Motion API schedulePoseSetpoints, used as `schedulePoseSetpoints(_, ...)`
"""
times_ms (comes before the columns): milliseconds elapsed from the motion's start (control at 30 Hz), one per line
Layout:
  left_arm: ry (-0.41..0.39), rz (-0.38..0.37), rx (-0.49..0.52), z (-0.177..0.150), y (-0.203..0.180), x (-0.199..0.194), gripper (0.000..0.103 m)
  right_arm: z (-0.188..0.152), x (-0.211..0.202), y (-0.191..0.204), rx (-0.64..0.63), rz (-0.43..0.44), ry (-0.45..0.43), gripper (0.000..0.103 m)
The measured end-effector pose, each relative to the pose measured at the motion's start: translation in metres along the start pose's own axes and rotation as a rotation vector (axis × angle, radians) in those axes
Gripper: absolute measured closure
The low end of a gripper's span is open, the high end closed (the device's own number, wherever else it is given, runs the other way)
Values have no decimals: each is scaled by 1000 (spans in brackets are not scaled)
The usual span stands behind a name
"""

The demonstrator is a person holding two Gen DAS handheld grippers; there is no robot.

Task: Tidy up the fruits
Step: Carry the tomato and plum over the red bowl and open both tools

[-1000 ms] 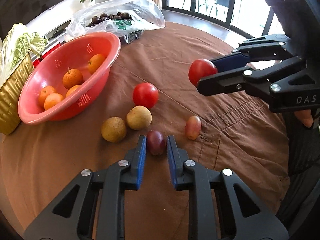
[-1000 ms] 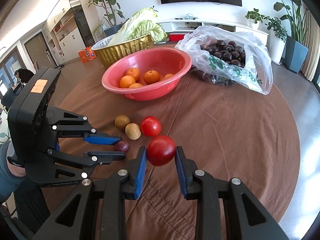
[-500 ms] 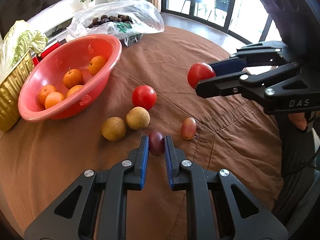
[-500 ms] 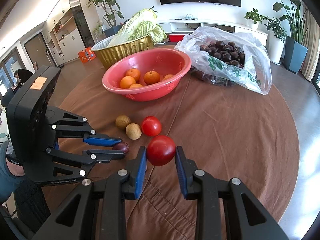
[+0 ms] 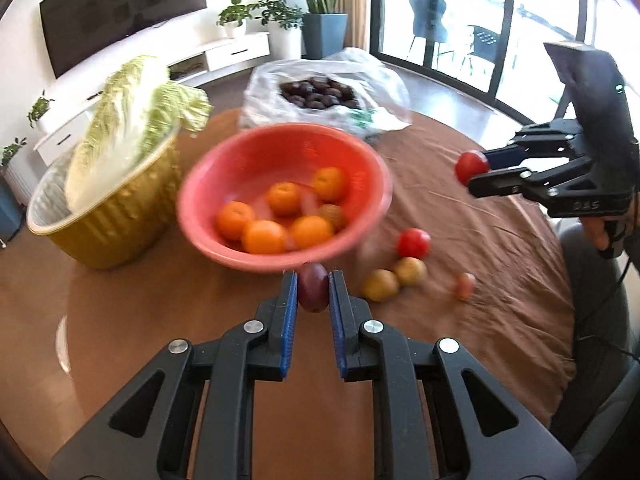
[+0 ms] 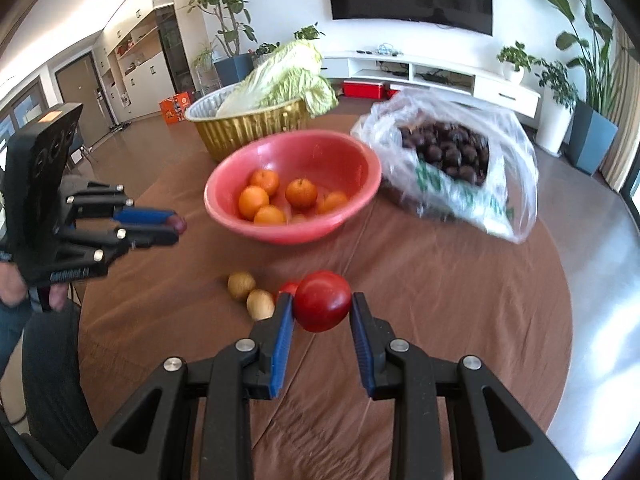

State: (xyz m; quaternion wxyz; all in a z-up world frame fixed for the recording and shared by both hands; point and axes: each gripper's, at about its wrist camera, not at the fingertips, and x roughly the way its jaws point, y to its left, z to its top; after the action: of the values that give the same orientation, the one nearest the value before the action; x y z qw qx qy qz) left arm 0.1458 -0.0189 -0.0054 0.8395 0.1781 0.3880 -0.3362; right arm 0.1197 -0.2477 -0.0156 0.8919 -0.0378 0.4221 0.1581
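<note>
Brown cloth [image 6: 420, 280] covers the round table. Nearest, the left gripper [image 5: 313, 292] is clamped on a small plum [image 5: 313, 286], lifted near the basin [image 5: 248, 160]; the right gripper [image 6: 322, 308] pinches a tomato [image 6: 322, 300]. Both fruits are round and slick, so either could squirt free and roll among the loose fruit [image 5: 380, 285], or off the edge.

Brown-clothed table [image 6: 460, 300], red bowl [image 6: 352, 160], gold basin [image 6: 248, 124] (cabbage inside), plastic bag [image 6: 516, 184], 5 loose fruits.

Fruit sitting on the table [image 6: 460, 300]
Oranges [image 6: 301, 193] are lying in the bowl [image 6: 344, 160]; the bag [image 6: 472, 184] is sitting right of it.
</note>
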Motion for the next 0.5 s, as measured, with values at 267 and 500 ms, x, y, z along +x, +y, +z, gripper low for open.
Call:
schedulePoseSetpoints(267,26,17,38,26,22,29,89,47,38,12,-89,6,35,72)
schedulePoseSetpoints(500,47,15,57,41,23,56,89,68,74,21,-139,-2,88,72)
